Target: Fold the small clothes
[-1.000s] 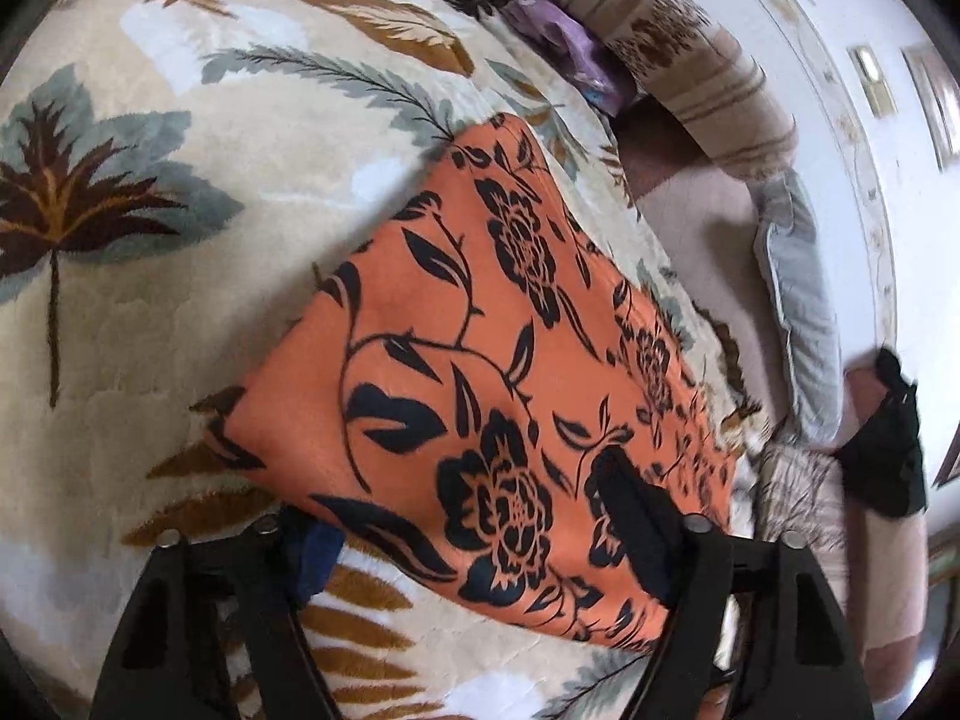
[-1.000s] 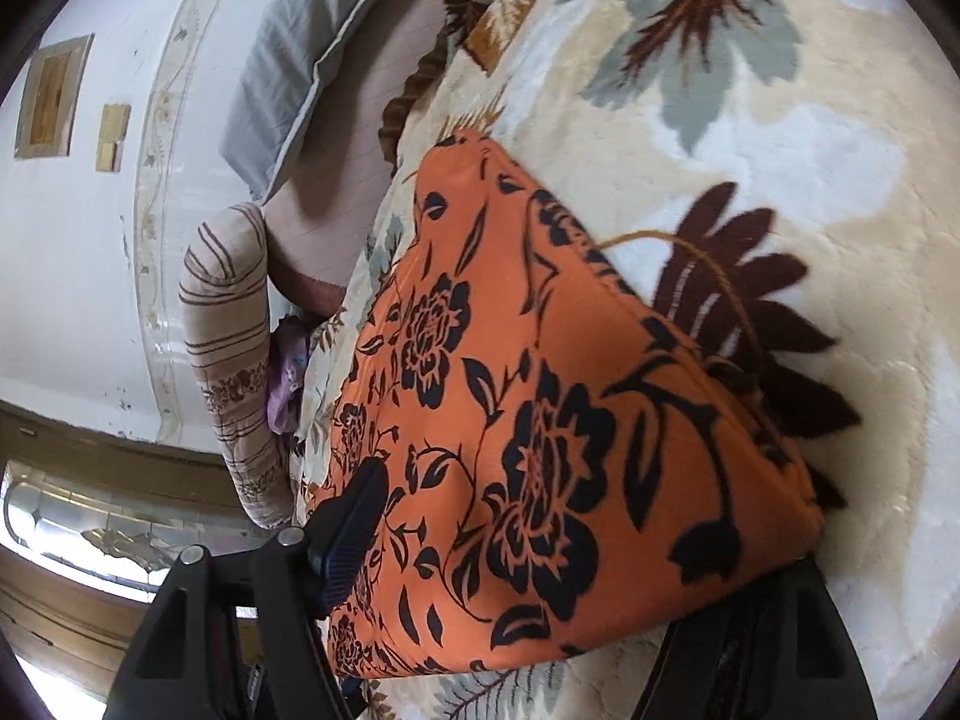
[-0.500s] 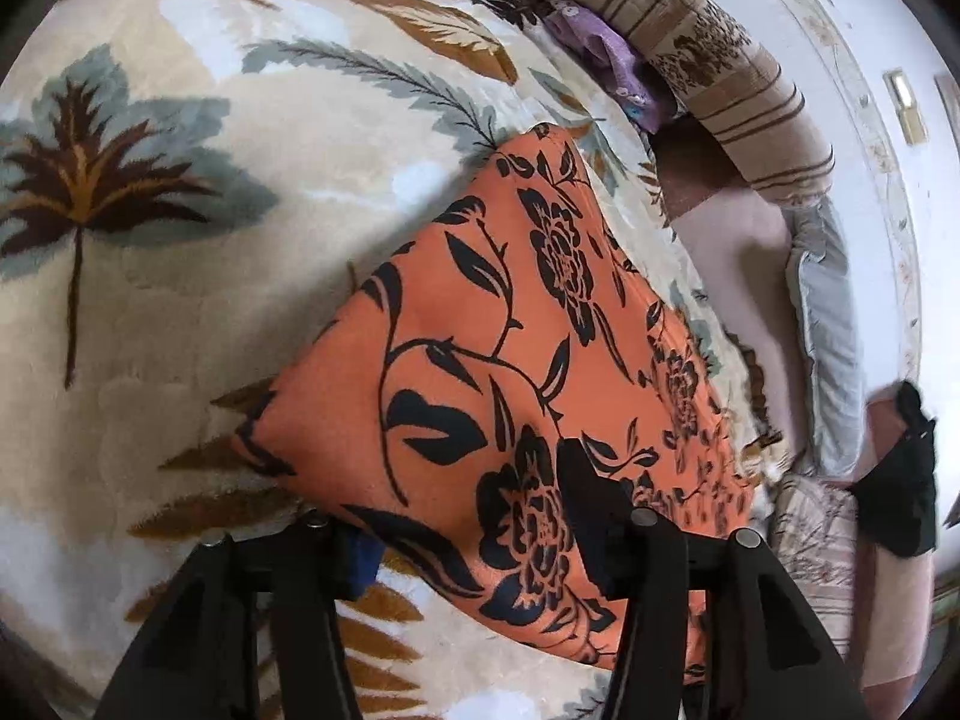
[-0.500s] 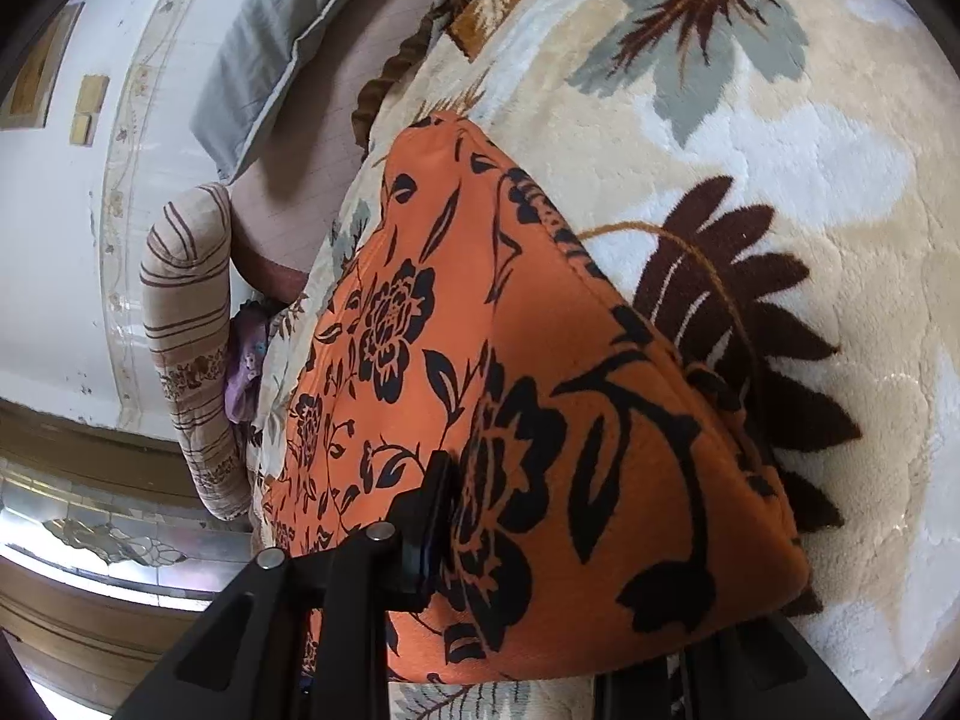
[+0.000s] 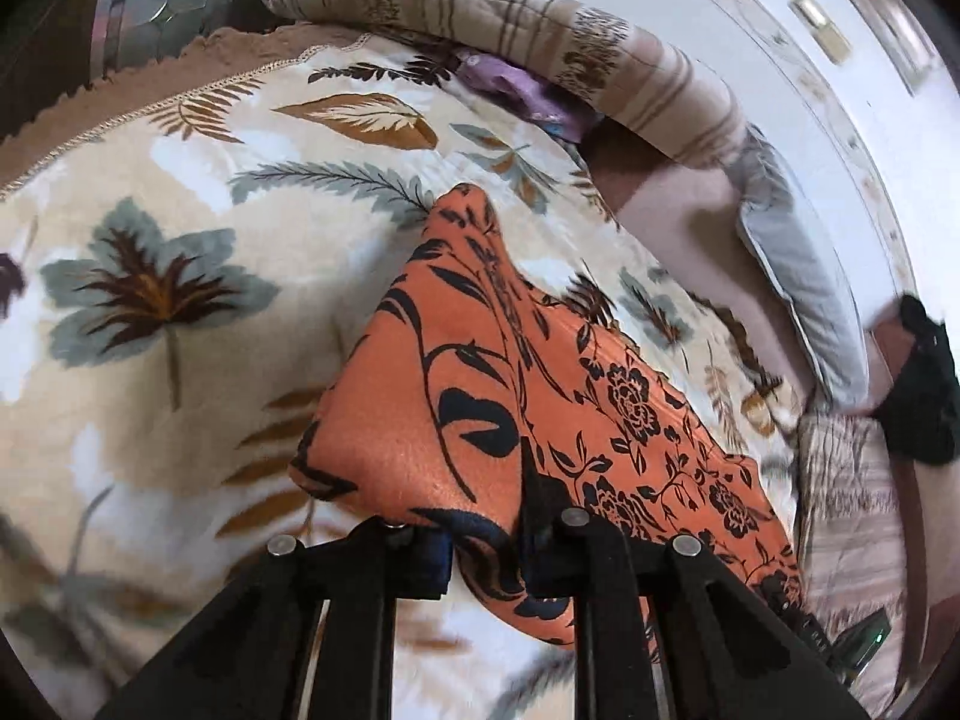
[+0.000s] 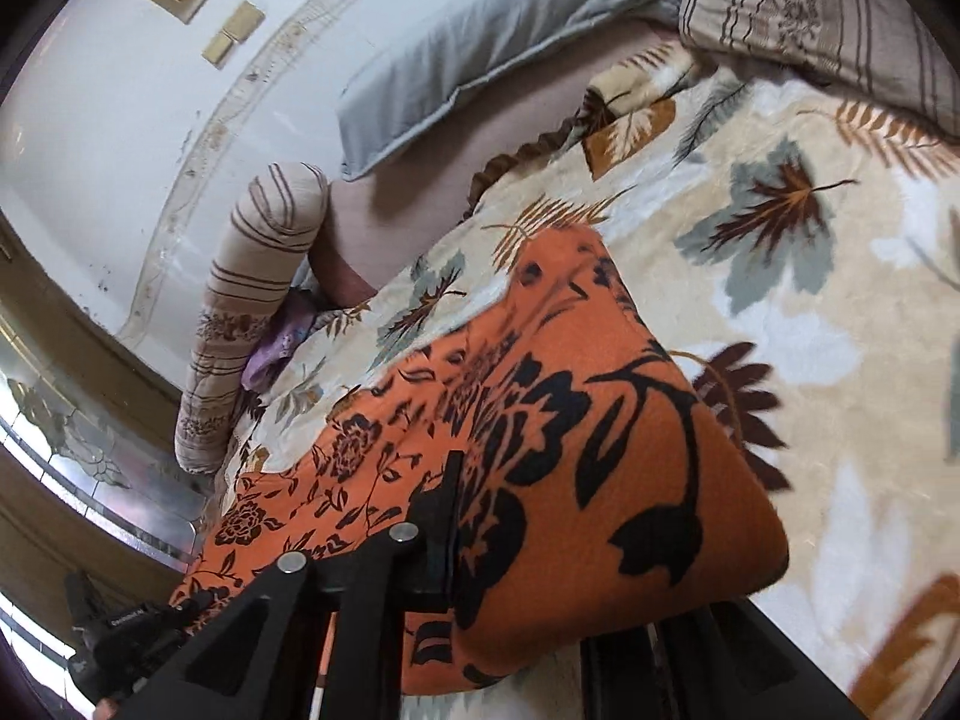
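Observation:
An orange garment with a black flower print (image 5: 480,396) lies on a cream leaf-patterned blanket (image 5: 180,228). My left gripper (image 5: 486,546) is shut on the garment's near edge, and the cloth rises off the blanket in a tented fold. In the right wrist view the same orange garment (image 6: 570,456) drapes over my right gripper (image 6: 522,552), which is shut on its other near edge. The right gripper's right finger is hidden under the cloth.
A striped beige bolster (image 5: 510,42) and a purple cloth (image 5: 522,96) lie at the blanket's far edge. A grey pillow (image 6: 480,30) leans on the white wall. A black object (image 5: 924,384) sits at the far right.
Both grippers have closed on the garment's near edge and lifted it. The cloth has bunched into a raised fold, and more of the bed's far side shows.

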Available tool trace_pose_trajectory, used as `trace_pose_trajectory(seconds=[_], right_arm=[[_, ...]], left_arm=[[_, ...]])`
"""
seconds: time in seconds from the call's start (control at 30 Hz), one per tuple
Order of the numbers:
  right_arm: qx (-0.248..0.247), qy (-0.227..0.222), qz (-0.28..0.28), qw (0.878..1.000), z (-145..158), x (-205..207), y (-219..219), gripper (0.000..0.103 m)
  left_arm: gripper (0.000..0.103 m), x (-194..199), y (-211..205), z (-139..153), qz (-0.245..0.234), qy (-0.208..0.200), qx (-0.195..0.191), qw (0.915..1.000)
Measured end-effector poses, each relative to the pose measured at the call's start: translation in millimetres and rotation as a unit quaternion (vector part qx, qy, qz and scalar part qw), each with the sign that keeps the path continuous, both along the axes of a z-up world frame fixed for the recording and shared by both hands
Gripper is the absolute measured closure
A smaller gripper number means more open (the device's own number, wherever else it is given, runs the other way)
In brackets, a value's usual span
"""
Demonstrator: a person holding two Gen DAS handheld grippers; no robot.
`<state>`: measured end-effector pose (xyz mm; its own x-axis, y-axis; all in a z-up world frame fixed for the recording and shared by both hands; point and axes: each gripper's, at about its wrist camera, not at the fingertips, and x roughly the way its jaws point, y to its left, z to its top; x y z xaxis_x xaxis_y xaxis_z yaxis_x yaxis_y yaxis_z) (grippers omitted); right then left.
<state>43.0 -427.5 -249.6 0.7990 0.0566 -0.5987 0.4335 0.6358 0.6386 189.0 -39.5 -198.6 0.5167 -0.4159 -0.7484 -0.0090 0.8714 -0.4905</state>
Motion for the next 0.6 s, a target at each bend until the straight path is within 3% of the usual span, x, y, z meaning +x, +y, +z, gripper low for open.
trace_pose_trajectory(seconds=[0.1, 0.2, 0.27, 0.33, 0.37, 0.43, 0.53, 0.57, 0.6], right_arm=[[0.017, 0.005, 0.004, 1.000, 5.9, -27.4, 5.0, 0.087], [0.023, 0.030, 0.011, 0.999, -0.8, -55.5, 14.3, 0.087], [0.064, 0.063, 0.018, 0.996, -18.9, -69.9, 12.8, 0.086], [0.129, 0.076, 0.003, 0.989, -38.3, -79.8, 2.9, 0.083], [0.158, 0.070, -0.002, 0.985, -44.3, -82.7, -2.6, 0.081], [0.186, 0.062, -0.014, 0.981, -49.6, -87.3, -11.1, 0.078], [0.189, 0.052, -0.029, 0.980, -48.7, -97.2, -13.4, 0.059], [0.198, 0.043, -0.035, 0.979, -48.9, -102.5, -14.0, 0.033], [0.204, 0.031, -0.044, 0.977, -48.3, -106.9, -12.5, 0.024]], left_arm=[[0.086, -29.5, 7.2, -1.8, -0.013, 0.005, 0.015, 0.9998], [0.084, -54.4, 15.1, -23.8, -0.031, 0.035, 0.043, 0.9980], [0.082, -62.4, 26.1, -45.5, -0.033, 0.068, 0.049, 0.9960], [0.077, -67.8, 40.7, -54.3, -0.020, 0.083, 0.032, 0.9958], [0.076, -71.5, 48.2, -52.4, -0.016, 0.084, 0.020, 0.9962], [0.076, -79.5, 55.4, -40.1, -0.013, 0.072, 0.029, 0.9969], [0.075, -95.9, 56.4, -6.4, -0.020, 0.007, 0.074, 0.9971], [0.073, -99.9, 53.8, 6.6, -0.021, -0.023, 0.099, 0.9946], [0.067, -101.7, 50.1, 17.0, -0.024, -0.047, 0.118, 0.9916]])
